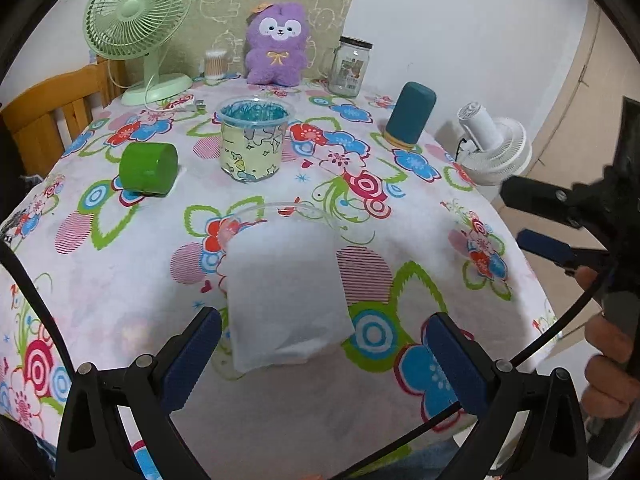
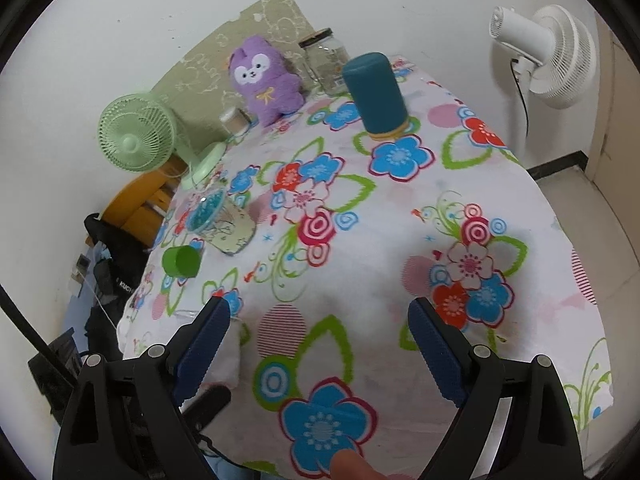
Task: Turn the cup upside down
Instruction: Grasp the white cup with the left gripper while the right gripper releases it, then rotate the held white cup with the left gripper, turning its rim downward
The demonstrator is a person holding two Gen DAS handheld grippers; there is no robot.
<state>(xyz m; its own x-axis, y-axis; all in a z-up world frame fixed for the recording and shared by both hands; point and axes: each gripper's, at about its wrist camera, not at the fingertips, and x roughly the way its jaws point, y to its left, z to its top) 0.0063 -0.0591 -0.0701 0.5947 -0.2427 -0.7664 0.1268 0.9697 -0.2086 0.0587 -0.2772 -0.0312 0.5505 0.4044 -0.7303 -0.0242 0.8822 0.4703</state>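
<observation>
A clear plastic cup with a white sleeve (image 1: 286, 292) stands upright, mouth up, on the flowered tablecloth (image 1: 120, 280), just ahead of my left gripper (image 1: 322, 334). The left gripper is open and empty, one finger on each side of the cup's base, not touching it. In the right wrist view only a sliver of that cup (image 2: 230, 344) shows behind the left finger. My right gripper (image 2: 320, 320) is open and empty above the table's near right part; it also shows at the right edge of the left wrist view (image 1: 532, 216).
A patterned clear cup with blue filling (image 1: 252, 140) stands mid-table. A green cup (image 1: 149, 168) lies on its side at left. A teal cup (image 1: 410, 114) stands upside down at right. A green fan (image 1: 140, 28), purple plush (image 1: 278, 46) and glass jar (image 1: 350, 68) line the back.
</observation>
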